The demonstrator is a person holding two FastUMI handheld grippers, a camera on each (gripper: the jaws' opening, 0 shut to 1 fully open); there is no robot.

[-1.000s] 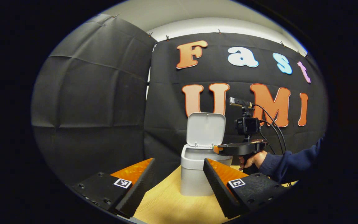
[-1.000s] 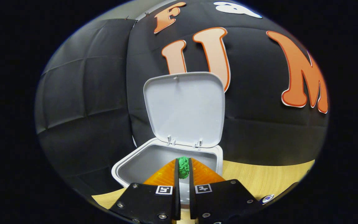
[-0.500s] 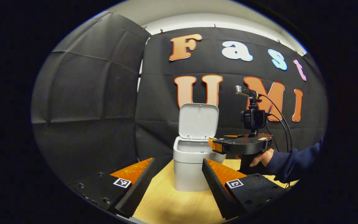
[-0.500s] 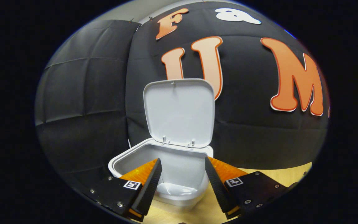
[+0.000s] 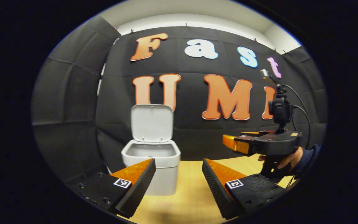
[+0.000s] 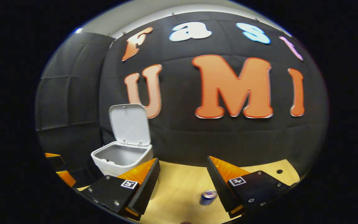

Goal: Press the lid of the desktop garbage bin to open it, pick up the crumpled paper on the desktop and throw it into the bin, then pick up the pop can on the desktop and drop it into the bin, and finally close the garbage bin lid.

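Right gripper view: right claw [image 6: 182, 174] stands with jaws wide apart and nothing between them, where a second ago they were pinched together on a green crumpled wad held over the open bin. That wad is gone from the claw, so I judge the paper step done, though the wad itself is not visible inside the bin from here. The claw has swung right and pulled back from the small white plastic garbage bin [image 6: 121, 157], which now sits to the left with its hinged white lid [image 6: 130, 124] standing upright. The blue pop can [image 6: 208, 197] lies on the pale wooden counter [image 6: 179, 189], near and just inside the claw's right finger, apparently tipped on its side. Left gripper view: left claw [image 5: 179, 179] holds its jaws apart and empty, low over the counter, bin [image 5: 151, 155] to its left; the other claw, held in a hand in a dark sleeve [image 5: 292, 157], is off to the right, well apart from the bin. Judgement: next step is the can pickup, then lid closing.
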